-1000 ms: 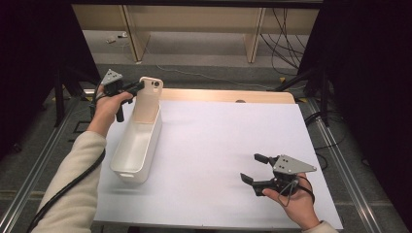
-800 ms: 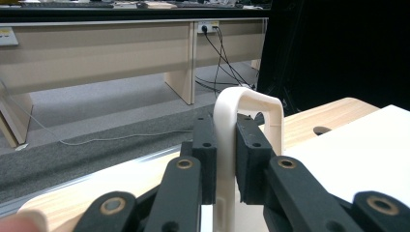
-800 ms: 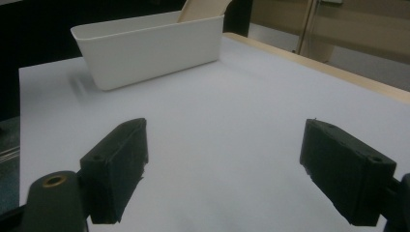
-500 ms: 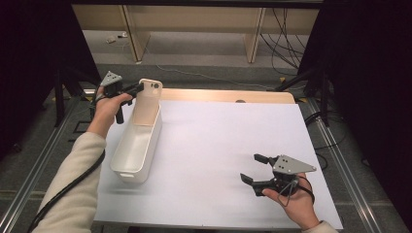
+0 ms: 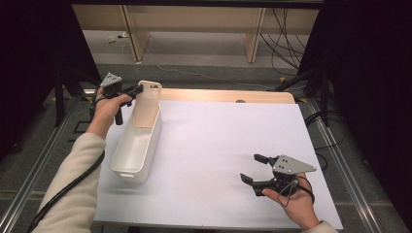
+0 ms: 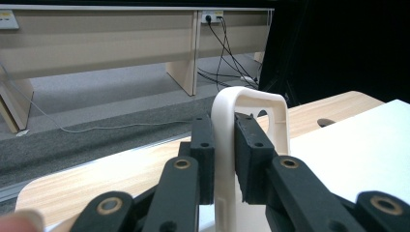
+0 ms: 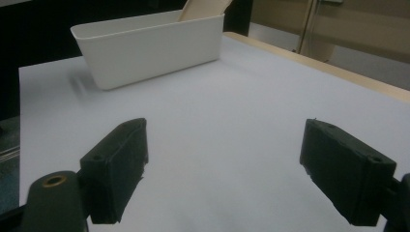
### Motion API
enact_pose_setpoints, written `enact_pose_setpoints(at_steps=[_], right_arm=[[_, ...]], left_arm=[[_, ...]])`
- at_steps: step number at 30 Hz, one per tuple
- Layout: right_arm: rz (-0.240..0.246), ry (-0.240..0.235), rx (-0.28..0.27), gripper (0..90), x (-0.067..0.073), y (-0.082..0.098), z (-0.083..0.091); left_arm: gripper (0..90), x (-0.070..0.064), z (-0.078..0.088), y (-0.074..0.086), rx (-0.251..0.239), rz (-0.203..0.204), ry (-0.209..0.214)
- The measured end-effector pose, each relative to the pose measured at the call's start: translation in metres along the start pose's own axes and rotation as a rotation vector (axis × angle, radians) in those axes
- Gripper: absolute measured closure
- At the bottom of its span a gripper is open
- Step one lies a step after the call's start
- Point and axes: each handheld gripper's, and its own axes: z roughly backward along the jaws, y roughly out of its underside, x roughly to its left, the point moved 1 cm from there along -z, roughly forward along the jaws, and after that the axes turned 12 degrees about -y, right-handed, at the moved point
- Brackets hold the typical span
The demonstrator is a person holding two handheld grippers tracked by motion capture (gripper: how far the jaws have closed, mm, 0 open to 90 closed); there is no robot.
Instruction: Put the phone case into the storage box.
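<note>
A long white bin [image 5: 127, 171] lies on the left of the white-covered table [image 5: 228, 126]. At its far end a cream flat piece with a handle loop [image 5: 147, 103] stands tilted inside it. My left gripper [image 5: 138, 90] comes in from the left, shut on that loop. In the left gripper view the pads [image 6: 254, 145] of my left gripper [image 6: 223, 145] press both sides of the cream loop [image 6: 251, 96]. My right gripper [image 5: 250, 168] rests open near the front right of the table. The right gripper view has my right gripper [image 7: 225, 164] with nothing between its jaws and the bin [image 7: 150, 48] farther off.
A bare wooden strip [image 5: 228, 95] edges the table at the back, with a round hole in it. Beyond it lie grey floor, wooden bench legs [image 5: 131, 34] and loose cables [image 5: 286, 34]. Dark curtains stand at both sides.
</note>
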Motion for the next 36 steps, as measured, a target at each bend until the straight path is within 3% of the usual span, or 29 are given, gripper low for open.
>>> enact_pose_setpoints(at_steps=[1, 2, 6, 12, 15, 17, 32, 34, 36], right_arm=[[0.022, 0.013, 0.001, 18.4, -0.0013, -0.0004, 0.0006], [0.019, 0.025, 0.033, 18.4, -0.0008, -0.0008, 0.0031], [0.001, 0.015, 0.044, 18.4, 0.0003, -0.0008, 0.0034], [0.023, 0.016, 0.012, 18.4, -0.0007, -0.0006, 0.0015], [0.001, 0.013, 0.028, 18.4, 0.0005, -0.0005, 0.0024], [0.024, 0.017, 0.011, 18.4, -0.0008, -0.0006, 0.0016], [0.027, 0.019, 0.014, 18.4, -0.0009, -0.0006, 0.0016], [0.029, 0.027, -0.006, 18.4, -0.0008, -0.0003, 0.0001], [0.027, 0.016, 0.015, 18.4, -0.0008, -0.0005, 0.0015]], left_arm=[[78.7, 0.0001, -0.0001, 0.0004, 0.003, 0.001, 0.0], [78.7, 0.0003, -0.0001, 0.0008, 0.005, -0.001, -0.002], [78.7, -0.0005, 0.0, 0.0015, 0.01, 0.017, -0.001], [78.5, 0.0011, -0.0002, 0.0021, 0.01, 0.003, -0.003], [78.5, 0.0014, -0.0001, 0.0023, 0.011, 0.004, -0.004], [78.5, 0.0017, -0.0003, 0.0026, 0.013, 0.005, -0.005], [77.5, 0.0028, -0.0016, 0.0077, 0.038, 0.021, -0.012], [77.4, 0.0034, -0.0016, 0.0081, 0.042, 0.022, -0.013], [77.4, 0.0033, -0.0018, 0.0085, 0.041, 0.026, -0.013]])
